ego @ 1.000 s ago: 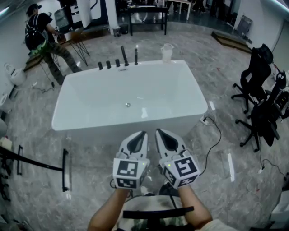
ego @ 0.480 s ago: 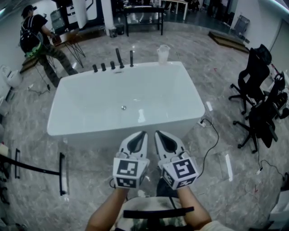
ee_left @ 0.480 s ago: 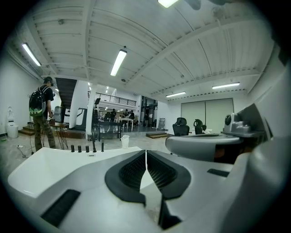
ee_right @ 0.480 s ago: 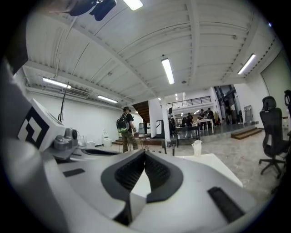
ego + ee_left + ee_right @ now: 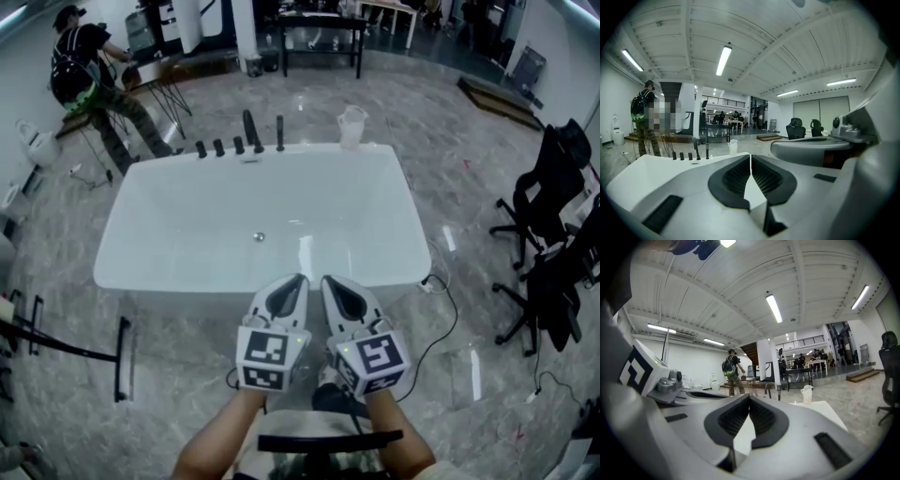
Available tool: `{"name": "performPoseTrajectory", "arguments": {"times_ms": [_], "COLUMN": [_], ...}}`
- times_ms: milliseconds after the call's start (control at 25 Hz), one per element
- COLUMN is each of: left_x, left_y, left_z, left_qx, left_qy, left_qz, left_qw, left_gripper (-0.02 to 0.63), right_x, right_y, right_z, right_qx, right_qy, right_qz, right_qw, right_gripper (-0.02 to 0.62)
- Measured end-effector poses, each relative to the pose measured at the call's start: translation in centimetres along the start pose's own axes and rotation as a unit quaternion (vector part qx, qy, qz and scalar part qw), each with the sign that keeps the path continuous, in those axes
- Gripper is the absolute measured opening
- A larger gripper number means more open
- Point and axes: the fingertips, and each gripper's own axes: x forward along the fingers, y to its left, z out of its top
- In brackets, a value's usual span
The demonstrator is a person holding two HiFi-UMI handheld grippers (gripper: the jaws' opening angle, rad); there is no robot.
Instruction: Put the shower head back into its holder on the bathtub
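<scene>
The white bathtub (image 5: 141, 272) fills the middle of the head view. On its far rim stand three short black knobs (image 5: 218, 147), a slanted black wand (image 5: 250, 128) and an upright black post (image 5: 279, 134); which is the shower head I cannot tell. My left gripper (image 5: 298, 279) and right gripper (image 5: 327, 279) are side by side at the tub's near rim, both shut and empty. The left gripper view shows shut jaws (image 5: 750, 155) with the tub (image 5: 642, 173) and fixtures (image 5: 696, 151) beyond. In the right gripper view the jaws (image 5: 750, 397) are shut too.
A clear jug (image 5: 352, 127) stands on the tub's far right corner. A person (image 5: 84, 61) stands at the back left. Black office chairs (image 5: 553, 187) line the right side. A cable (image 5: 441, 309) lies on the floor right of the tub, a black rack (image 5: 120, 358) to its left.
The tub has come closer in the head view, and both grippers have advanced together until their tips reach its near rim. Both stay shut.
</scene>
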Motion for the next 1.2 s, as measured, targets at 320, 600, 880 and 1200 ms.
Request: {"name": "performPoseTrajectory", "arguments": {"times_ms": [320, 600, 880, 1200], "left_x": [6.9, 10.3, 11.9, 14.3], "left_y": [-0.1, -0.6, -0.2, 2.3], "left_z": [1.9, 2.8, 3.4, 4.0], "left_qx": [0.006, 0.017, 0.015, 0.006], "left_qy": [0.009, 0.013, 0.010, 0.004], "left_qz": [0.039, 0.063, 0.074, 0.082], "left_qw": [0.9992, 0.9978, 0.9971, 0.9966], "left_gripper": [0.021, 0.021, 0.021, 0.021], "right_x": [3.5, 5.1, 6.8, 10.2], "right_y": [-6.8, -10.5, -11.5, -12.4], "right_z": [1.3, 1.9, 2.4, 2.7], "right_qx": [0.012, 0.014, 0.001, -0.010], "right_qy": [0.002, -0.007, -0.011, -0.002], "right_qz": [0.037, 0.064, 0.082, 0.092], "right_qw": [0.999, 0.998, 0.997, 0.996], "right_gripper": [0.006, 0.006, 0.006, 0.006]}}
